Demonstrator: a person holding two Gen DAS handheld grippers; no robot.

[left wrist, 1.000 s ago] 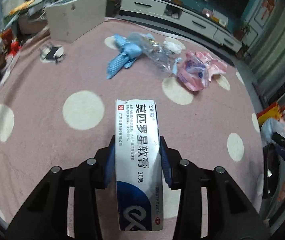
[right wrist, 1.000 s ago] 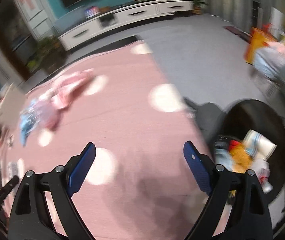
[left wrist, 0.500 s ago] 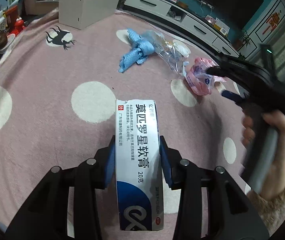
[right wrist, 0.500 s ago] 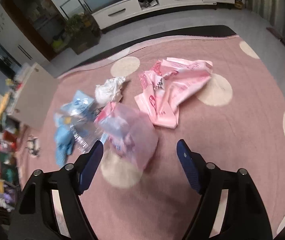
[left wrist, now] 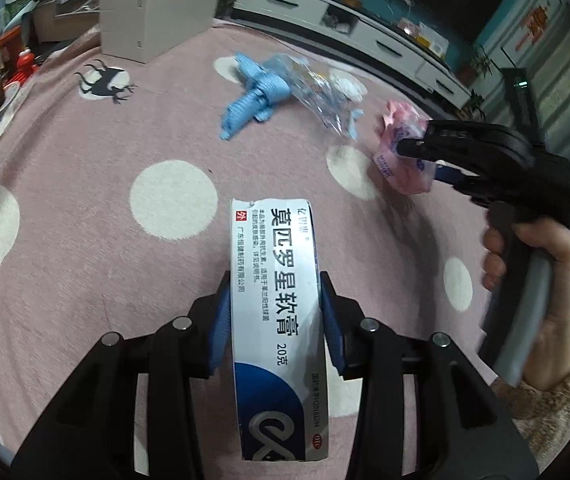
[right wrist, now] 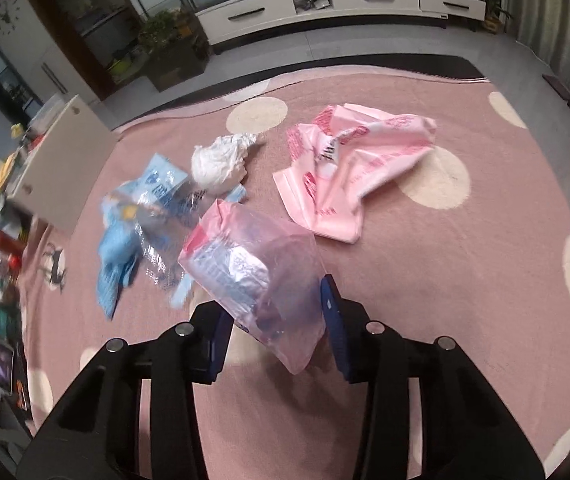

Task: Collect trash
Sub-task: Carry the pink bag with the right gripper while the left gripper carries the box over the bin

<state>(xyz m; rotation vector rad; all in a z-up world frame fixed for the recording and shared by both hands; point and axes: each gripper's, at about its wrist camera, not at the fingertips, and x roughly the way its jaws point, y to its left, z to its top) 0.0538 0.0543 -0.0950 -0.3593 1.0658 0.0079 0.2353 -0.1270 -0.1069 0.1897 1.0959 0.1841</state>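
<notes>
1. Pink translucent bag (right wrist: 261, 264), crinkly, now sits between the right gripper (right wrist: 277, 320) pads, which have just closed onto it above the spotted rug (right wrist: 465, 280).
2. Left gripper (left wrist: 275, 320) stays clamped on the glossy cardboard ointment box (left wrist: 277, 300).

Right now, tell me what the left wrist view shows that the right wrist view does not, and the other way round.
Only the left wrist view: the ointment box clamped in the left tongs, and the hand holding the other tool.

Only the right wrist view: the flat pink bag, and the right tongs, which have just been closing, around the pink wrapper.

Both: that wrapper, the white wad, the blue trash, the dotted rug.
</notes>
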